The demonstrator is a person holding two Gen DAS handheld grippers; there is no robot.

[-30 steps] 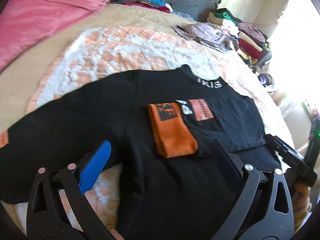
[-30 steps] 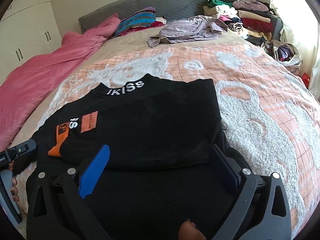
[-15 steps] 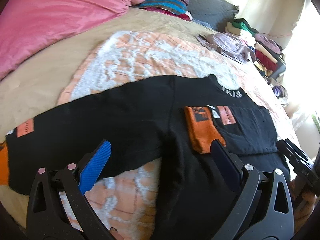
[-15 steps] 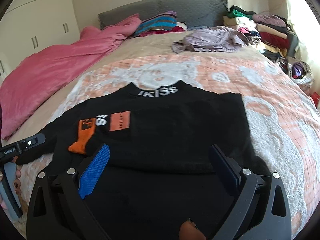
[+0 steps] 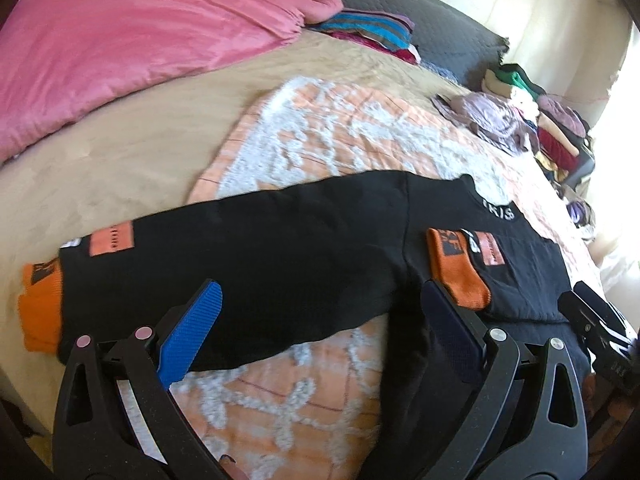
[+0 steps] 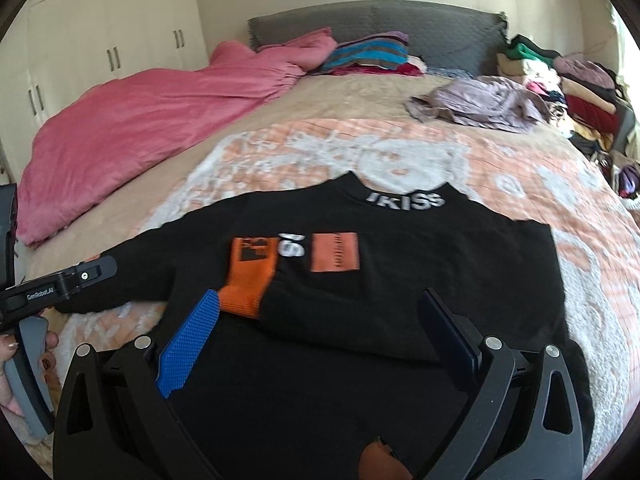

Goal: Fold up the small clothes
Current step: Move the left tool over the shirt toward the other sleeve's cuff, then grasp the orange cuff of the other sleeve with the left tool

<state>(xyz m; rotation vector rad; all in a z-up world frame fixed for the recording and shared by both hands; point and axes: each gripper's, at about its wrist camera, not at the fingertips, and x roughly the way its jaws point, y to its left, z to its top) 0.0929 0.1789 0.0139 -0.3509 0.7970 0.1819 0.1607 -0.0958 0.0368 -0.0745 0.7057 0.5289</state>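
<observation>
A black long-sleeved top with white neck lettering lies flat on the bed. One sleeve with an orange cuff is folded across its chest. The other sleeve stretches out to the left and ends in an orange cuff. My left gripper is open and empty, hovering over that outstretched sleeve near the armpit. My right gripper is open and empty above the top's lower body. The left gripper's body also shows in the right wrist view.
The orange and white patterned blanket lies under the top. A pink duvet is at the left. Folded striped clothes and a grey headboard are at the back. A lilac garment and a clothes pile sit at the right.
Both grippers have drawn back and turned left. The left view now takes in the whole outstretched sleeve and its orange cuff. The top has not moved.
</observation>
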